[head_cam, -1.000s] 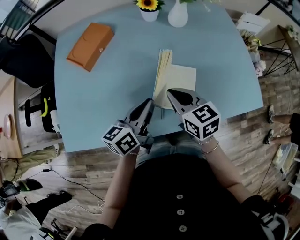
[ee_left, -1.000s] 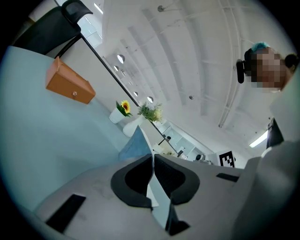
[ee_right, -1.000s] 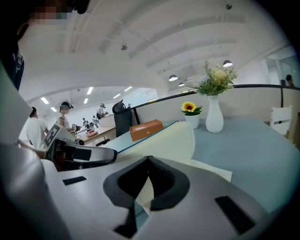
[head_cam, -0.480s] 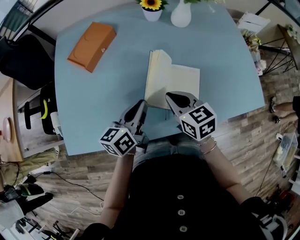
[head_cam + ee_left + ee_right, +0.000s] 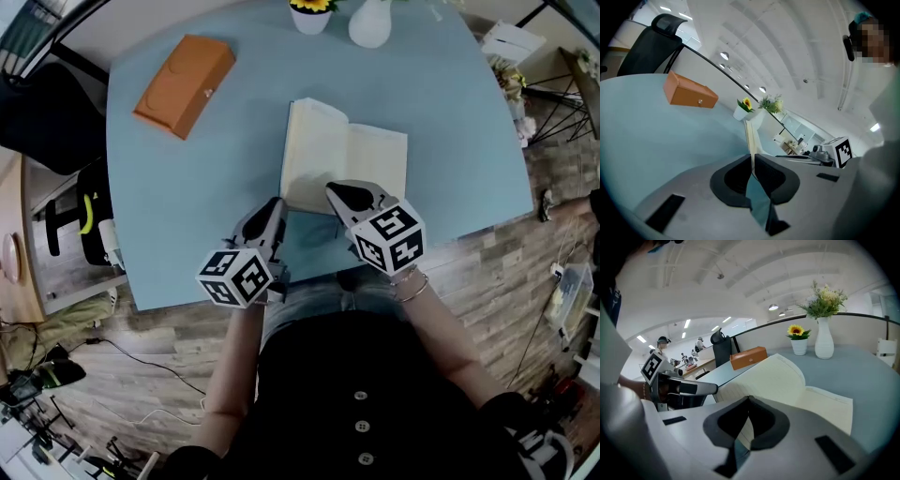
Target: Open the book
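The book lies open on the blue table, cream pages up, its left half still arched a little above the table. My left gripper is shut just off the book's near left corner, and I see nothing clamped in it. In the left gripper view the book's page edge rises right beyond the closed tips. My right gripper hangs over the book's near edge, its tips closed above the lined pages, with no page pinched.
An orange box lies at the table's far left. A sunflower pot and a white vase stand at the far edge. The table's near edge runs close under both grippers. A black chair stands off to the left.
The book's left half has swung from nearly upright over to the left, so the book lies open. Both grippers have drawn back toward the near edge and sunk lower.
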### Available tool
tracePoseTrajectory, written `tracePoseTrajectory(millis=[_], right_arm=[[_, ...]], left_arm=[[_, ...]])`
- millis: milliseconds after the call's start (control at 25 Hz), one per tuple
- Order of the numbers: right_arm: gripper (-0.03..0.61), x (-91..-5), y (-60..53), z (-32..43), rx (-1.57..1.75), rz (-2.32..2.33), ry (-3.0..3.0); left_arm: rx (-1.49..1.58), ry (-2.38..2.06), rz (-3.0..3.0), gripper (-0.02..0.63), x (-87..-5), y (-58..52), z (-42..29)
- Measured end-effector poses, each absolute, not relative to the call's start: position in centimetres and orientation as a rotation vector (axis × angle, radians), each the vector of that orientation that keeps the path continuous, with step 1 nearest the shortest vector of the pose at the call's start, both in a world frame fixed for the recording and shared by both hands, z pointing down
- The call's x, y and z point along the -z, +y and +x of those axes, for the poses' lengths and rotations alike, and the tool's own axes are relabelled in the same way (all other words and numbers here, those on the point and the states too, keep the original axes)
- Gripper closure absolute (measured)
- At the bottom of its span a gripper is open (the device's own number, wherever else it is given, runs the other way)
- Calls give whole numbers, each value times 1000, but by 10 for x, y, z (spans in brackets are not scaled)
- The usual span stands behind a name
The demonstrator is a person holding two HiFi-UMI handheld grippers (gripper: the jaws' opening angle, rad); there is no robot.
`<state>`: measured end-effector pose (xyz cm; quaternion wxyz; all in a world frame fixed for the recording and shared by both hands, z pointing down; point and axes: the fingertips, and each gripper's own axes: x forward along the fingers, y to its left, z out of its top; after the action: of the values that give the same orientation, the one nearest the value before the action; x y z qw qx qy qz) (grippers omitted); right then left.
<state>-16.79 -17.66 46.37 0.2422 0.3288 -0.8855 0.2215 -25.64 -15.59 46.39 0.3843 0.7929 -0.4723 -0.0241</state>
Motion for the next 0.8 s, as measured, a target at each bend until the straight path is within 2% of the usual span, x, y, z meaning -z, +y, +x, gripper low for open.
tracePoseTrajectory(millis=[800], right_arm=[[577,-506,-176,-177,-627,847,-2298]], left_arm=[[-173,-1209,1970,588,-513,-158,-274]])
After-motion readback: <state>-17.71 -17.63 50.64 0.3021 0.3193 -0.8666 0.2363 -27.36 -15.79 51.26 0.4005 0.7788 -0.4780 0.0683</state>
